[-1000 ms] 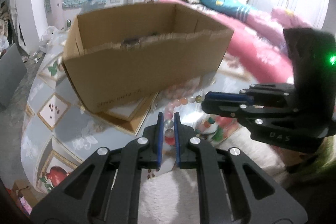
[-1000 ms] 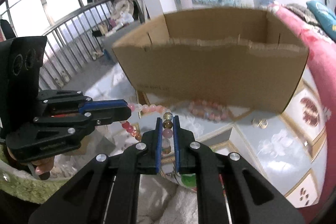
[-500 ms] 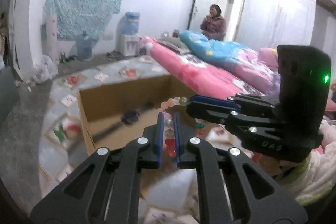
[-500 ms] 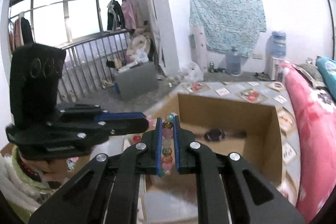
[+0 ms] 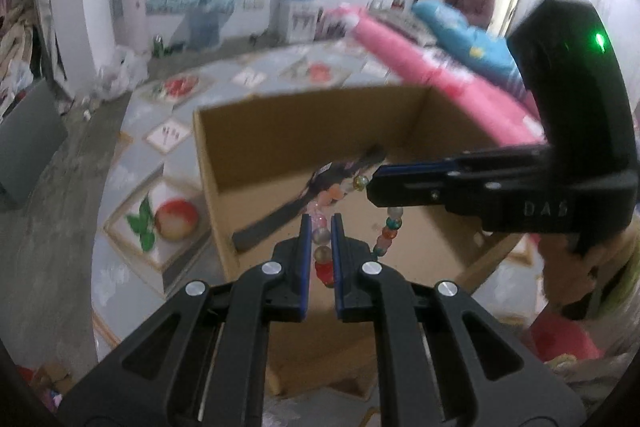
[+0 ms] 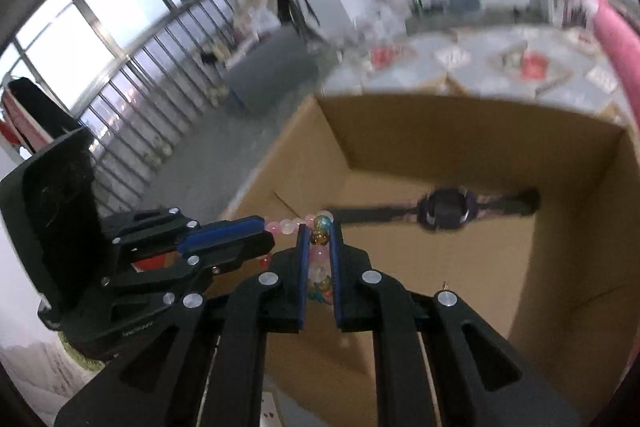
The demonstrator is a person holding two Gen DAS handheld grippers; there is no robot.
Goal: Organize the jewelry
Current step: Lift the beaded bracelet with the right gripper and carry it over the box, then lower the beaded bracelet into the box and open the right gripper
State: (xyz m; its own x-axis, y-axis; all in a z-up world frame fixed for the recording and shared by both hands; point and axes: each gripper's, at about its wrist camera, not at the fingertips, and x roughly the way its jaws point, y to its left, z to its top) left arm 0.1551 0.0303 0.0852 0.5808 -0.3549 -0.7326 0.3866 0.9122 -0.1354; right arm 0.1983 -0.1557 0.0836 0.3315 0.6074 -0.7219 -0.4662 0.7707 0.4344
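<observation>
Seen from the left wrist: left gripper (image 5: 321, 227) at 6 o'clock, pinching the bracelet (image 5: 322, 235), beads partly hidden between the blue pads. Strand runs toward 2 o'clock, blurred, to the right gripper (image 5: 370, 187), clamped on it too; a bead loop hangs below. All above the open box (image 5: 404, 115). Inside, toward 12 o'clock, a dark watch (image 5: 340, 173), smeared and half covered. Seen from the right wrist: watch face clear at 2 o'clock (image 6: 446, 213), strap ends blurred. Box's near wall cut off by both grippers.
</observation>
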